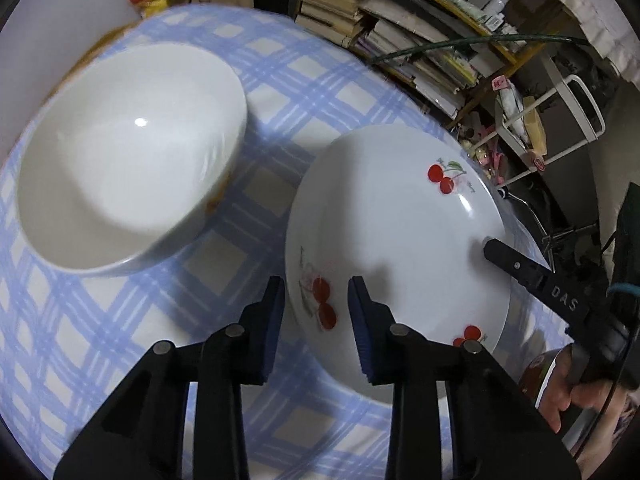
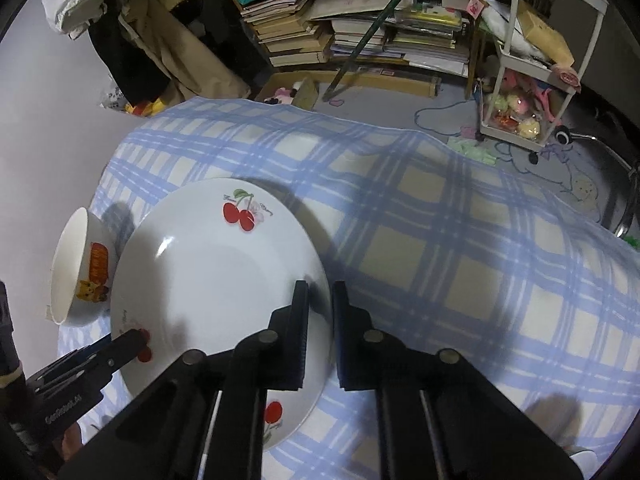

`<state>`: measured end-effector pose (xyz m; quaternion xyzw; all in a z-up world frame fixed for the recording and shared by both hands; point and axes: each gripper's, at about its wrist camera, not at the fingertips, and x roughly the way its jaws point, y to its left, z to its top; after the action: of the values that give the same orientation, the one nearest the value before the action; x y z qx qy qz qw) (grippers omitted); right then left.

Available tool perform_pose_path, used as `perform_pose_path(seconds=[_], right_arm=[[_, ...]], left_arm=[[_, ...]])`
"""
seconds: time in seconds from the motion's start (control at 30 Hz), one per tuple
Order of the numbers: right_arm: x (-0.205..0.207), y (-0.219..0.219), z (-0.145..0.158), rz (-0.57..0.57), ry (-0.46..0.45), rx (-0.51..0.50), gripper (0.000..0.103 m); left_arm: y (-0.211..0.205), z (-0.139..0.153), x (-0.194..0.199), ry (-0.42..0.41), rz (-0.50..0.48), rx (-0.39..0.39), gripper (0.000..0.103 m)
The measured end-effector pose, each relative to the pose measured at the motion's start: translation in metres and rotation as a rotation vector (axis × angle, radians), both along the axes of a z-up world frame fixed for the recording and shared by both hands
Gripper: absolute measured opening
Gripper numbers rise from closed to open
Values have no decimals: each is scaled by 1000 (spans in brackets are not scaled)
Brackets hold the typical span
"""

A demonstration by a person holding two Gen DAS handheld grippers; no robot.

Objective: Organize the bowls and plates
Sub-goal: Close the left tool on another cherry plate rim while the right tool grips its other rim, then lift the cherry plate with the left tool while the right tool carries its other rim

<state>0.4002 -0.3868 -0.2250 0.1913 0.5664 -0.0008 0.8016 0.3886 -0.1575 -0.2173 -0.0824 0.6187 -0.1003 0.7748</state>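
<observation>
A white plate with red cherry prints (image 1: 384, 224) (image 2: 216, 276) lies on the blue plaid tablecloth (image 1: 256, 80) (image 2: 440, 216). A white bowl with an orange picture (image 1: 128, 160) (image 2: 80, 272) stands to its left. My left gripper (image 1: 316, 300) is open, its jaws straddling the plate's near-left rim; it also shows in the right wrist view (image 2: 136, 340). My right gripper (image 2: 320, 304) is nearly closed, its jaws on either side of the plate's right rim; it also shows in the left wrist view (image 1: 492, 250).
Shelves of stacked books (image 2: 352, 28) (image 1: 400, 32) stand behind the table. A white wire cart with toys (image 2: 532, 80) stands at the back right on a grey rug (image 2: 400, 100). Clothes hang at the back left (image 2: 152, 40).
</observation>
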Motion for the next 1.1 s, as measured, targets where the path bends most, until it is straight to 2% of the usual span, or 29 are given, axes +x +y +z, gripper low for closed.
perform_pose_path(seconds=[0.03, 0.13, 0.3, 0.53, 0.6, 0.83, 0.93, 1.1], right_arm=[[0, 1, 0, -2, 2, -1, 13], [-1, 2, -1, 8, 12, 5, 13], [-14, 5, 3, 36, 32, -5, 13], [-37, 13, 11, 165, 57, 35, 13], [-43, 16, 14, 155, 50, 25, 13], [-63, 32, 35, 180, 16, 27, 13], [-71, 41, 45, 186, 6, 7, 13], [-88, 48, 61, 173, -25, 5, 12]], left_arm=[[0, -4, 2, 14, 5, -3, 21], [0, -6, 4, 16, 5, -7, 19], [-10, 7, -2, -25, -51, 78, 18], [5, 20, -13, -2, -66, 67, 18], [11, 19, -18, 18, -68, 55, 18], [28, 35, -41, 1, -73, 57, 18], [37, 42, -49, 5, -65, 30, 18], [44, 57, -66, -24, -115, 46, 18]])
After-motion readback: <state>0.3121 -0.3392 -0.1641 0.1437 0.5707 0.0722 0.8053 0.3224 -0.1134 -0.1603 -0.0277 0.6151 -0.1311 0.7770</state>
